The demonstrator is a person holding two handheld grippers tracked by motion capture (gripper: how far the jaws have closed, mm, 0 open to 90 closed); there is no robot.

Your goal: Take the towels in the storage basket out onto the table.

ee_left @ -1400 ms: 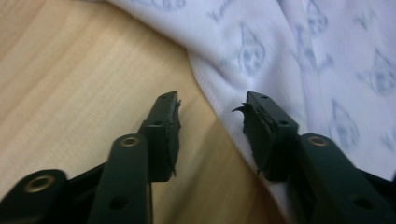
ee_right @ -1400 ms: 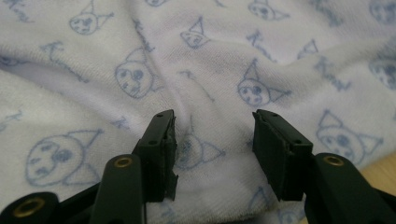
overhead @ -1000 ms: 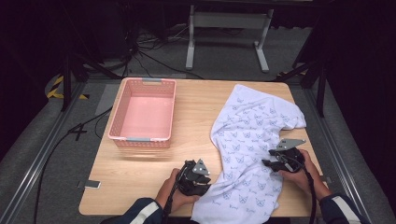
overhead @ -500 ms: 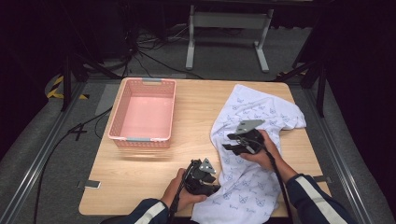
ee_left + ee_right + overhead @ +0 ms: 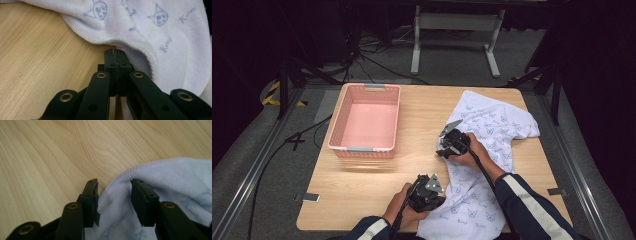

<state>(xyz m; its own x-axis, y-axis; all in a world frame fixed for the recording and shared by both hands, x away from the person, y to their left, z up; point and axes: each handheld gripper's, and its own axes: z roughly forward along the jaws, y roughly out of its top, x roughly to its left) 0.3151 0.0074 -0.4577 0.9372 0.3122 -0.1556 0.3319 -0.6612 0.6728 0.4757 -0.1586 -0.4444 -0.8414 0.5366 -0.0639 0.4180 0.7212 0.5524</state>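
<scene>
At the left of the wooden table [image 5: 362, 185] stands a pink basket [image 5: 365, 121], its long side running away from the person, well apart from the cloth. The left gripper [image 5: 428, 192] sits near the front edge, just at the left hem of the white printed cloth [image 5: 492, 135]. In the left gripper view its jaws are pressed together with no gap, their tips right at the cloth's [image 5: 155, 30] stitched hem, which curls over them; whether a fold is pinched between them cannot be told. The cloth lies spread over the right half of the table, its long axis running from the front edge, where it hangs slightly over, diagonally back and to the right, with the broader end toward the far right corner. The right gripper [image 5: 451, 142] rests at the cloth's left edge about midway along it, pointing left toward the bare wood. In the right gripper view its jaws have just been closing and stand at a middling gap, the cloth's [image 5: 175, 185] rounded hem lying between them, the left pad touching the hem and the right pad clear of it.
</scene>
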